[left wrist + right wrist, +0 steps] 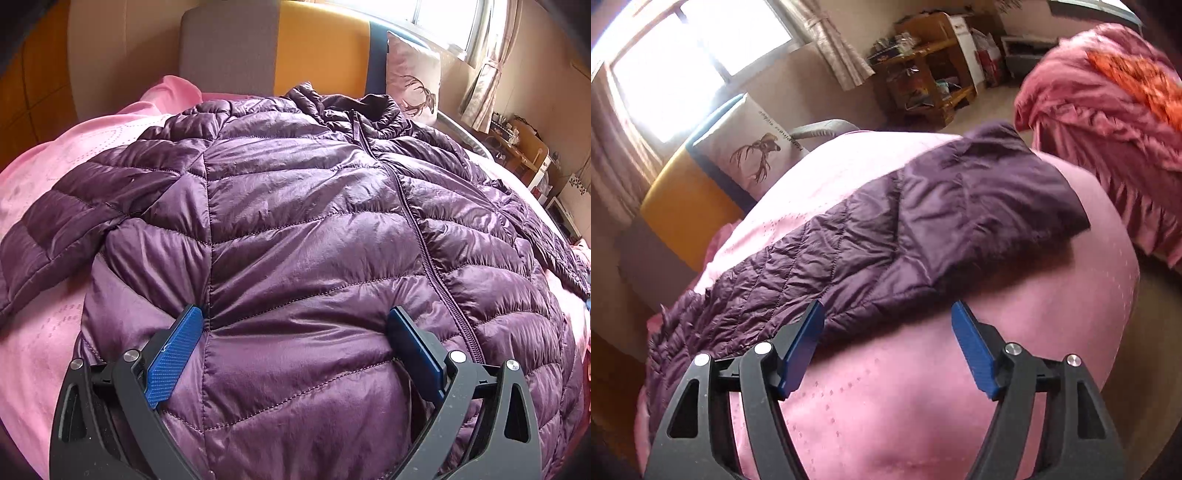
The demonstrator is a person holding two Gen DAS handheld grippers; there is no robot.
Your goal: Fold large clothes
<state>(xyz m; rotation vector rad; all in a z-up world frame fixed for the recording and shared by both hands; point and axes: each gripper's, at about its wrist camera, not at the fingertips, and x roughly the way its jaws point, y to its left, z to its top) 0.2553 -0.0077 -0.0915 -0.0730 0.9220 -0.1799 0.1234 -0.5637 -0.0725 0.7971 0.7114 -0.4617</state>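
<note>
Pink bedding [44,177] covers the bed, with a deer-print cushion [412,79] against the orange headboard [319,48] under the window. On it a purple quilted down jacket [295,206] lies spread front up, zipped, one sleeve [960,206] stretched out flat across the sheet. Left tongs [295,325] stand wide apart over the jacket's lower front, gripping nothing; right tongs [888,325] stand apart and empty just beside the sleeve's edge.
</note>
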